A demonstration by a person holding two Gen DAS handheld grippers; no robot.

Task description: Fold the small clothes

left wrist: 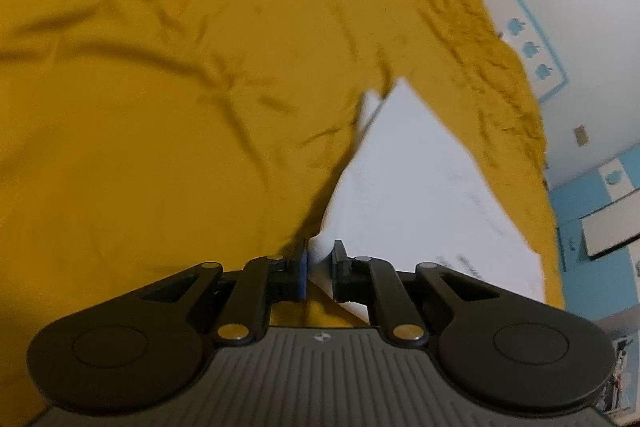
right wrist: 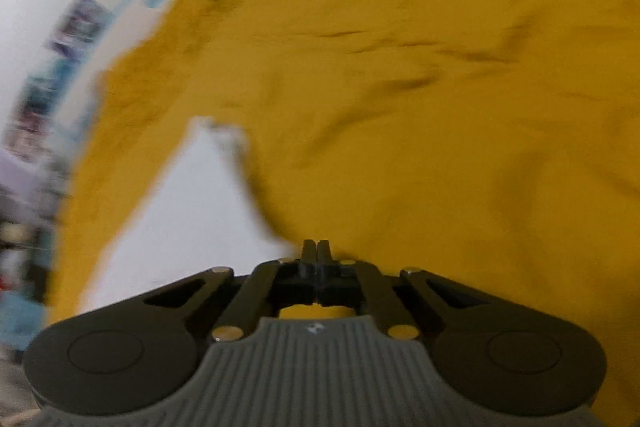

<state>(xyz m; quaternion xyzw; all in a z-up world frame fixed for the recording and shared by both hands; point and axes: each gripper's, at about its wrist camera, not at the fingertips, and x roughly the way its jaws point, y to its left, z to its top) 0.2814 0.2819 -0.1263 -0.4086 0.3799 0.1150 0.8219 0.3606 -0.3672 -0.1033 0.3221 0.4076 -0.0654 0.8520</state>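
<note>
A mustard-yellow garment [left wrist: 180,87] lies spread and creased over a white desk [left wrist: 420,187], filling most of both wrist views; the left hand-held gripper [left wrist: 320,267] is nearly closed on a pale fold at the garment's near edge, with yellow cloth just beside its left pad; the right hand-held gripper [right wrist: 316,259] has its jaws fully together at the near hem (whether cloth is pinched there cannot be told); the right view is blurred; blue-bordered posters [left wrist: 536,51] hang on the far wall.

You have a mustard-yellow matt cloth garment [left wrist: 168,115], creased, on a smooth white bench [left wrist: 420,187]; your gripper [left wrist: 320,267] is matt black plastic.
</note>
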